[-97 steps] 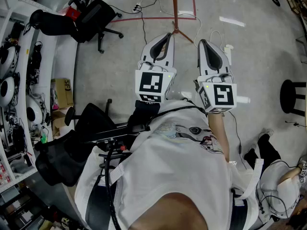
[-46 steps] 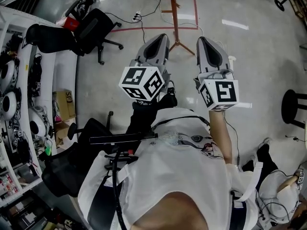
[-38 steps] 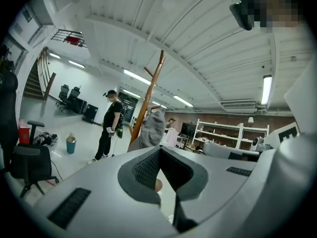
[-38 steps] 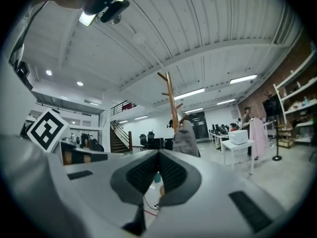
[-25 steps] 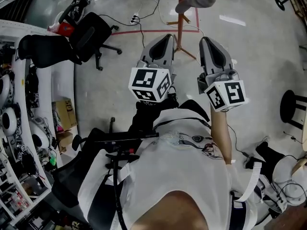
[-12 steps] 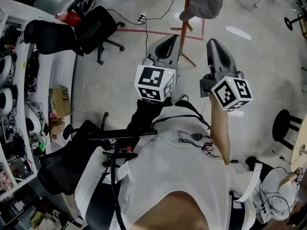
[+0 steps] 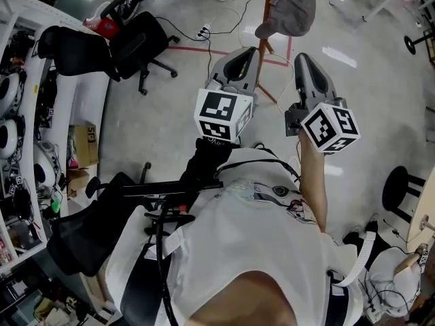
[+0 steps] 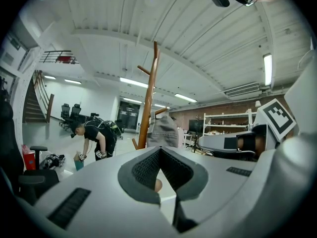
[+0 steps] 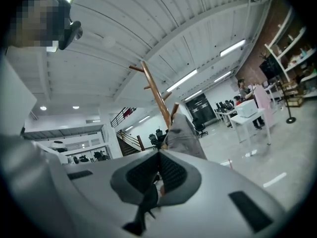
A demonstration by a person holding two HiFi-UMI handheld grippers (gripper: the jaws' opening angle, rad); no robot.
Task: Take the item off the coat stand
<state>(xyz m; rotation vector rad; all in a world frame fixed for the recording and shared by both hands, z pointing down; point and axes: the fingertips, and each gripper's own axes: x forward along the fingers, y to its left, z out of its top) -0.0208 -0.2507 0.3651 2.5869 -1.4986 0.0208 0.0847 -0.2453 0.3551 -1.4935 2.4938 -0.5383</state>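
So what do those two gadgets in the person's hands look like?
The left gripper and right gripper are grey-white shells tapering to a point, with dark ribbed pads inside. Each carries a cube of black-and-white square markers. The person wears a white short-sleeved shirt.

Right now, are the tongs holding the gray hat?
No, the gray hat hangs on the wooden coat stand, ahead of the empty left tongs and right tongs.

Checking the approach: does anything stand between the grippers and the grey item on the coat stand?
Nothing visible does. Both the left gripper and right gripper, jaws together, face the grey item on the coat stand across open space.
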